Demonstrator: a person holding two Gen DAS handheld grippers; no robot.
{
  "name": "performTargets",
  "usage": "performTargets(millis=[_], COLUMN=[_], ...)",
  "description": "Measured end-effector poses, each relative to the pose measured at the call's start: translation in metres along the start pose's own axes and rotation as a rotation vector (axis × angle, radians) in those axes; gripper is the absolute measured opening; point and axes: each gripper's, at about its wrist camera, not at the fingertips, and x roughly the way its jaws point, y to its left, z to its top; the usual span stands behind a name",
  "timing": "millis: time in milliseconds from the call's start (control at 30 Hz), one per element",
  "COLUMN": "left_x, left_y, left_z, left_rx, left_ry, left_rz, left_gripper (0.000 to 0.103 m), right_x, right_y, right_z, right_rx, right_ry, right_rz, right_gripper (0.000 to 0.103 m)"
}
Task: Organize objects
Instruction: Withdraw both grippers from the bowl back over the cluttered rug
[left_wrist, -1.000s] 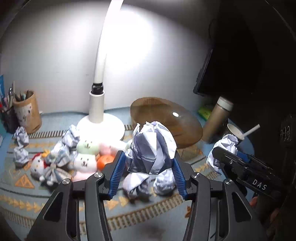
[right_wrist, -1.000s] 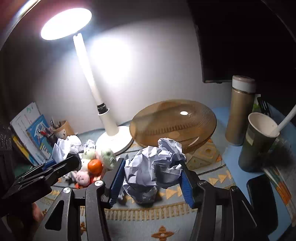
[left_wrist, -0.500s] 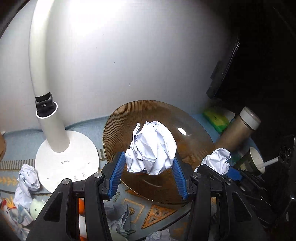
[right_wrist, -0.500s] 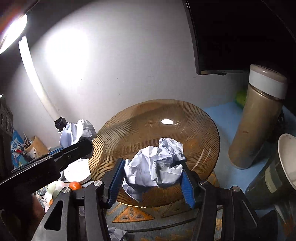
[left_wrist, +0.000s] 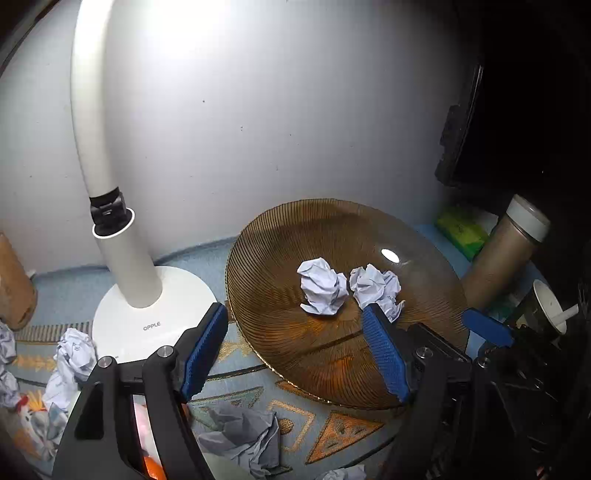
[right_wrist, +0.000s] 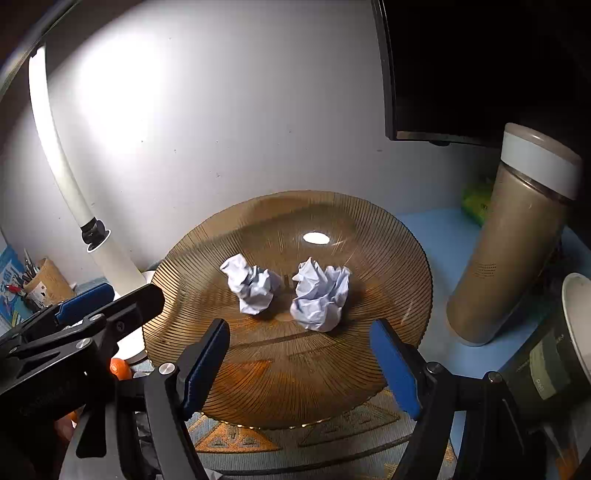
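"OPPLE" on white lamp base (left_wrist: 155, 317), nr amber plate (left_wrist: 332, 369).

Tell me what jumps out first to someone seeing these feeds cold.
Two crumpled paper balls, the left paper ball and the right paper ball, lie side by side in the middle of the amber ribbed plate. The left gripper and right gripper have just opened, nothing between their blue pads. More crumpled paper lies on the patterned mat near the white lamp base.
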Motion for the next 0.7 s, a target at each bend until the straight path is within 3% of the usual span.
performTargets(millis=[200, 367, 500, 700], left_x=[-0.072, -0.115, -0.129, -0.129], left_y=[0.002, 0.031, 0.072, 0.118], left_z=[-0.031, -0.071, -0.114, -0.168], left_rx=[0.002, -0.072, -0.187, -0.212], left_ry=[-0.082, -0.047, 0.01, 0.042], left_rz=[0.044, 0.102, 0.137, 0.305], left_gripper=[0.081, 0.081, 0.081, 0.081], right_x=[-0.051, -0.085, -0.092, -0.074], right_y=[0.011, 0.034, 0.07, 0.124], right_z=[-0.024, -0.052, -0.076, -0.119], right_rx=[-0.001, 0.004, -0.014, -0.087], right_ry=[-0.032, -0.051, -0.044, -0.025], right_rz=[0.043, 0.105, 0.207, 0.276], right_gripper=[0.077, 0.077, 0.077, 0.078])
